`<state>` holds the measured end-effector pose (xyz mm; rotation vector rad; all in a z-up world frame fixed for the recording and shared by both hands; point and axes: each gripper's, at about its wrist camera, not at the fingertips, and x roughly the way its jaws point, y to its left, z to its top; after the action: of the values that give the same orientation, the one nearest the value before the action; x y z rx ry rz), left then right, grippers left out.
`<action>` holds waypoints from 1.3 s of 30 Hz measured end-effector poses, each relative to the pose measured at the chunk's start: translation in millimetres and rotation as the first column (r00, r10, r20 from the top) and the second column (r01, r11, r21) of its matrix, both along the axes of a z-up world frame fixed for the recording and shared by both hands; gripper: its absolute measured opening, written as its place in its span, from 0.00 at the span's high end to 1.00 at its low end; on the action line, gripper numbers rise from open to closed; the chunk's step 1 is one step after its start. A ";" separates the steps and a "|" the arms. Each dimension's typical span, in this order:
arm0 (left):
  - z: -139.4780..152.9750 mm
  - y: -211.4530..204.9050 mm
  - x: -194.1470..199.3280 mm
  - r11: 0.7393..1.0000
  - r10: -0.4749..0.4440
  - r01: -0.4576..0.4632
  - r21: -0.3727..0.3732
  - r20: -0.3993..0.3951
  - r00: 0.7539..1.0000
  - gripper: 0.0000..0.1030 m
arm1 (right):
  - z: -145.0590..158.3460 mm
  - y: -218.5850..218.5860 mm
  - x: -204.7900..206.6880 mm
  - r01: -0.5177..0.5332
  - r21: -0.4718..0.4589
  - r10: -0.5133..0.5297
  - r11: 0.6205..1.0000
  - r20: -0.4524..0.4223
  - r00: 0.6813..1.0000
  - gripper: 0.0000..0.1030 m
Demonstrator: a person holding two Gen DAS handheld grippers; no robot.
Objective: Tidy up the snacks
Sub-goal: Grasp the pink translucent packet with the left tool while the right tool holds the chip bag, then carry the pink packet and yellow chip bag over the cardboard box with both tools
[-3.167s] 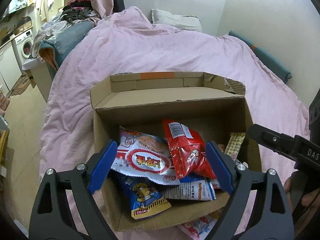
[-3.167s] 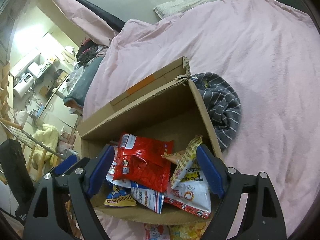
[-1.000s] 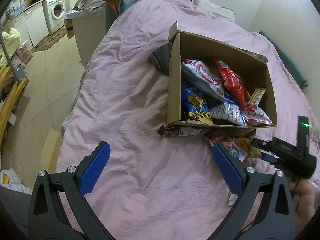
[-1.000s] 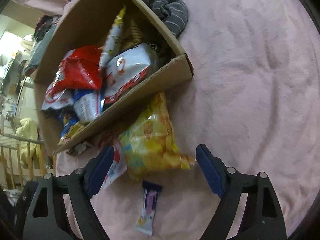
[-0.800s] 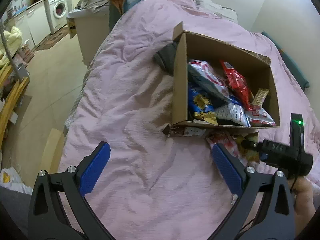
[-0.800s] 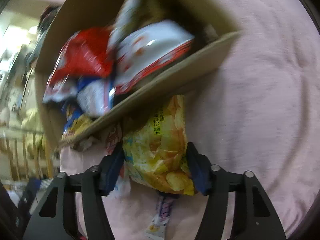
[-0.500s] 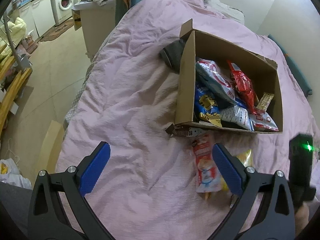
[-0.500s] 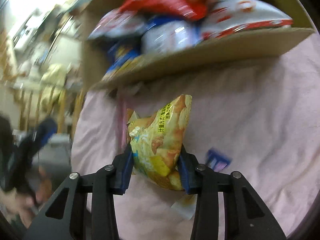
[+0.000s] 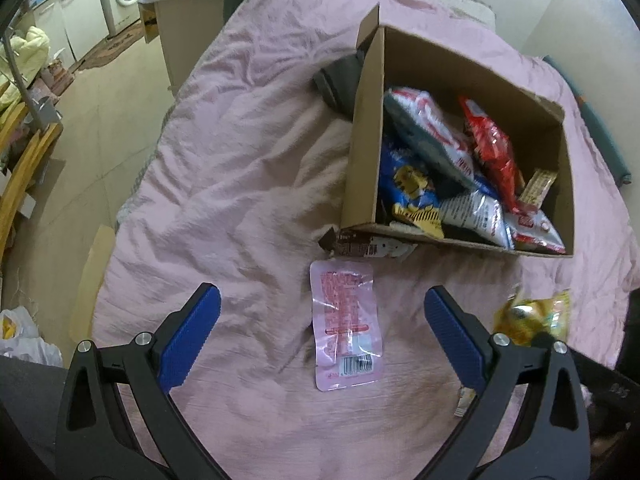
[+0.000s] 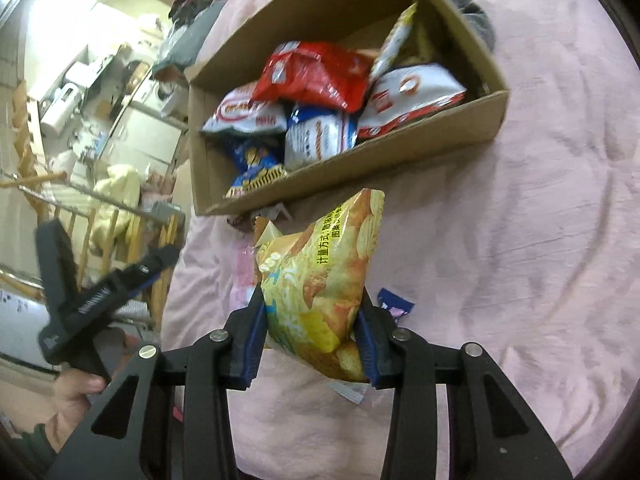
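My right gripper (image 10: 312,320) is shut on a yellow chip bag (image 10: 320,280) and holds it above the pink bedspread in front of the cardboard box (image 10: 344,172). The bag also shows at the right edge of the left wrist view (image 9: 532,316). The box (image 9: 360,148) holds several snack bags, among them a red one (image 9: 490,152). My left gripper (image 9: 320,320) is open and empty above a pink packet (image 9: 346,320) lying flat on the bed. A brown bar wrapper (image 9: 360,246) lies against the box's front edge.
A small blue-and-white wrapper (image 10: 394,304) lies on the bed under the right gripper. A grey cloth (image 9: 340,80) lies behind the box. The bed edge and floor are at the left (image 9: 100,120). Pink bedspread (image 10: 520,240) stretches to the right of the box.
The right gripper closed on the yellow chip bag and lifted it off the bed. The pink packet slid out from the box's front and now lies flat. The left gripper stayed open.
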<state>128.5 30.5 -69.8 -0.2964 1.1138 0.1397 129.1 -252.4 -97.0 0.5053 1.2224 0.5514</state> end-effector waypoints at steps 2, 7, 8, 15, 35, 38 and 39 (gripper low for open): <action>-9.9 -2.9 4.8 1.000 0.000 0.000 -0.008 -0.036 0.999 0.02 | 1.9 -3.2 1.9 0.012 0.004 -0.012 1.000 0.002 1.000 0.60; -38.1 -20.3 19.4 0.998 -0.047 0.050 0.023 -0.125 0.991 0.02 | 2.6 -23.1 0.3 0.041 0.017 -0.041 0.999 -0.003 0.999 0.60; -45.5 -24.8 22.5 0.998 -0.054 0.058 0.025 -0.143 0.988 0.03 | 3.5 -25.7 0.0 0.047 0.019 -0.047 0.999 -0.001 0.999 0.60; -77.3 -46.4 31.8 0.990 -0.070 0.093 0.102 -0.210 0.975 0.03 | 9.8 -40.3 -0.9 0.085 0.027 -0.086 0.996 0.013 0.996 0.60; -75.1 -46.1 2.1 0.995 -0.051 0.068 0.077 -0.205 0.977 0.48 | 15.7 -30.7 2.8 0.063 0.042 -0.064 0.997 0.029 0.998 0.60; -68.4 -40.2 -6.9 0.996 -0.048 0.061 0.060 -0.201 0.978 0.48 | 17.4 -28.3 3.0 0.053 0.047 -0.055 0.997 0.036 0.998 0.60; -65.6 -39.1 -11.3 0.996 -0.051 0.064 0.058 -0.198 0.979 0.48 | 18.8 -27.4 2.7 0.049 0.050 -0.051 0.998 0.040 0.998 0.60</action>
<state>117.2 -8.6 -135.4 -0.1957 1.3103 0.1554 131.8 -279.7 -78.3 0.5614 1.1563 0.5476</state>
